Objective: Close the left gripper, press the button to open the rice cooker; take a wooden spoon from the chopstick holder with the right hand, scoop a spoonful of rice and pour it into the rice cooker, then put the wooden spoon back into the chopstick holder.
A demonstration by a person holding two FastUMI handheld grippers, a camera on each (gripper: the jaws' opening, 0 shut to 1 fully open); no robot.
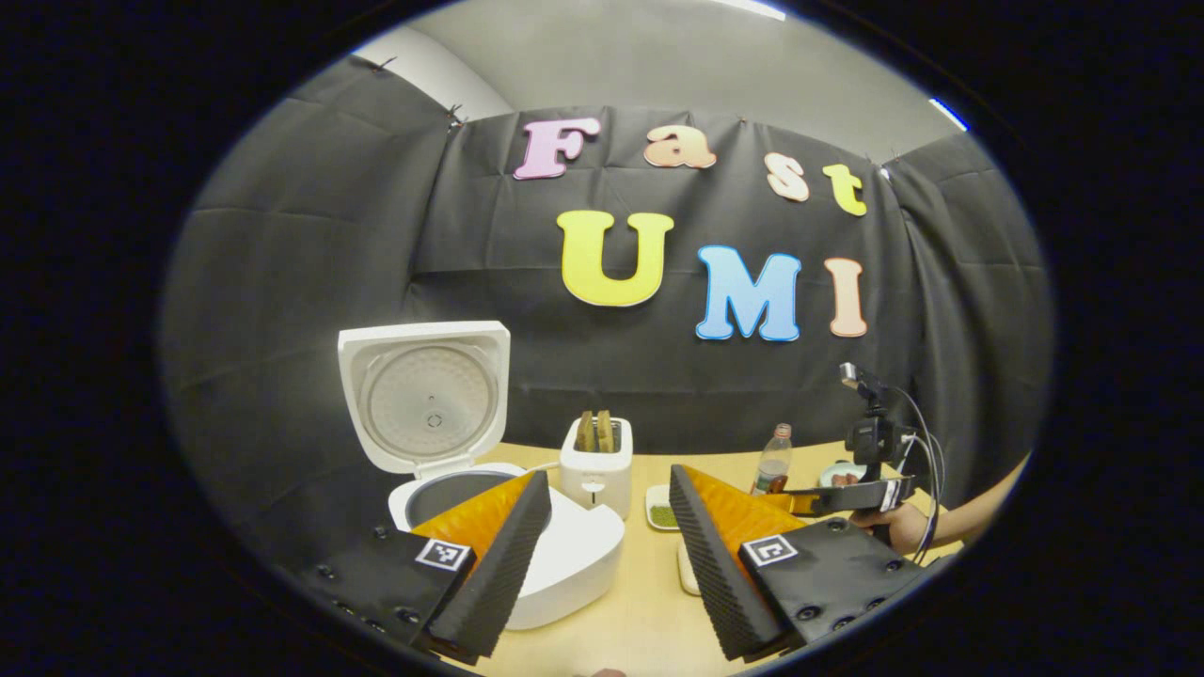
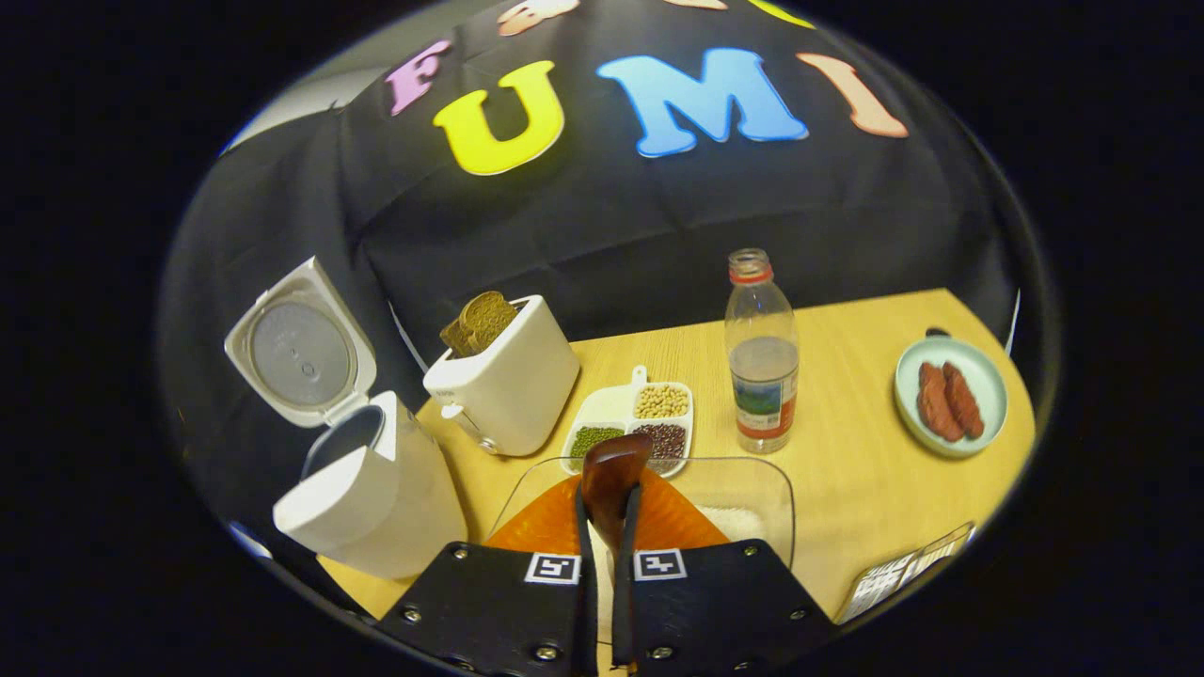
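Observation:
The white rice cooker (image 1: 574, 555) stands open at the left, its lid (image 1: 425, 400) upright and the dark inner pot showing. My left gripper (image 1: 609, 472) is open, its fingers spread wide just in front of the cooker, with nothing between them. My right gripper (image 2: 609, 508) is shut on the handle of a dark wooden spoon (image 2: 613, 470), whose bowl sticks out past the fingertips. It hovers over a clear glass dish (image 2: 752, 484) holding white rice (image 2: 738, 522). The open rice cooker (image 2: 367, 494) lies to its left. Farther off, a hand (image 1: 898, 527) holds the right gripper (image 1: 847, 494).
A white toaster (image 2: 508, 385) with bread stands behind the cooker. A divided tray of beans (image 2: 640, 418), a plastic bottle (image 2: 762, 367) and a plate of sausages (image 2: 950, 395) sit on the wooden table (image 2: 865, 470). A printed card (image 2: 903, 569) lies at the near right edge.

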